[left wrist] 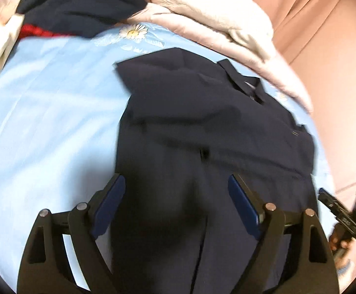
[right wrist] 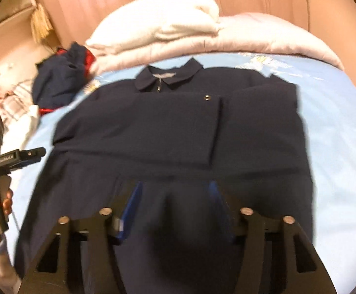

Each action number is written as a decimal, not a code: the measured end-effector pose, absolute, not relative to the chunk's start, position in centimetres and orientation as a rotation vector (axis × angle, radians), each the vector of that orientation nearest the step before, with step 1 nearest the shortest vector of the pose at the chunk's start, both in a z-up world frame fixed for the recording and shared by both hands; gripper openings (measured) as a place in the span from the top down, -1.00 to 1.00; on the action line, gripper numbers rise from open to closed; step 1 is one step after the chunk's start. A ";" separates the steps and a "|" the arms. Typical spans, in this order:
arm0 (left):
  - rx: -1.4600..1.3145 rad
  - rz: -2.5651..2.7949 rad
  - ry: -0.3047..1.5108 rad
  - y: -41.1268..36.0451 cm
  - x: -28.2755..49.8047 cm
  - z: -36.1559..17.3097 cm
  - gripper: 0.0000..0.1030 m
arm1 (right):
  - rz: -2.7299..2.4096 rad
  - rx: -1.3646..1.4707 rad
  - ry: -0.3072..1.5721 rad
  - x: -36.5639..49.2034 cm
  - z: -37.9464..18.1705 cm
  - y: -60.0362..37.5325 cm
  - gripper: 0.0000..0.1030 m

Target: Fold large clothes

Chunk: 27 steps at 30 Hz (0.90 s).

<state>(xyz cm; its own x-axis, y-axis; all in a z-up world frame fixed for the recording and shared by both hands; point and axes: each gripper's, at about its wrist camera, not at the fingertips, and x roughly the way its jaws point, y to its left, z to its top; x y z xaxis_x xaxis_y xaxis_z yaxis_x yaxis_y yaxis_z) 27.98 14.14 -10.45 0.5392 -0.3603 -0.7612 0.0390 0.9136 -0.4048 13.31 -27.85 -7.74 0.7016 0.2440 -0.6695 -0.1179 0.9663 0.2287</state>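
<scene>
A dark navy collared garment (right wrist: pixel 178 122) lies flat, collar (right wrist: pixel 168 78) away from me, on a light blue bedsheet (right wrist: pixel 337 134). A sleeve is folded across its chest. In the left wrist view the same garment (left wrist: pixel 202 122) runs from the collar at upper right down under my fingers. My left gripper (left wrist: pixel 176 178) hovers over the lower part, jaws wide apart and open, nothing pinched. My right gripper (right wrist: pixel 175 186) also stands open above the lower part, with cloth only beneath it. Each gripper shows at the edge of the other's view: left gripper (right wrist: pixel 28 154), right gripper (left wrist: pixel 325 196).
A heap of navy and red clothes (right wrist: pixel 62 80) lies at the far left of the bed, also seen as a heap (left wrist: pixel 79 5). A folded pink-white quilt (right wrist: pixel 178 24) lies behind the collar. Pink curtains (left wrist: pixel 312 12) hang beyond. Bare blue sheet (left wrist: pixel 43 110) spreads to the left.
</scene>
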 end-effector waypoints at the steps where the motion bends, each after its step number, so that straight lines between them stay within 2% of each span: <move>1: -0.394 -0.254 0.985 15.3 26.0 -10.5 -0.68 | 0.206 0.178 0.764 12.2 -7.6 -28.4 -0.28; 6: -0.486 -0.266 1.053 19.4 18.0 -12.7 -0.74 | 0.184 0.289 0.788 4.3 -8.5 -33.2 -0.32; 15: -0.629 -0.303 1.078 20.4 7.0 -14.2 -0.76 | 0.135 0.530 0.818 -4.8 -10.4 -40.4 -0.40; 21: -0.707 -0.340 1.072 18.5 7.1 -15.8 -0.77 | 0.200 0.647 0.859 -6.2 -13.9 -40.6 -0.40; 24: -0.753 -0.381 1.065 18.4 6.9 -15.7 -0.95 | 0.202 0.652 0.893 -6.2 -15.1 -39.9 -0.40; 27: -0.815 -0.434 1.073 18.2 8.1 -16.1 -0.97 | 0.248 0.691 0.899 -6.5 -15.8 -39.3 -0.40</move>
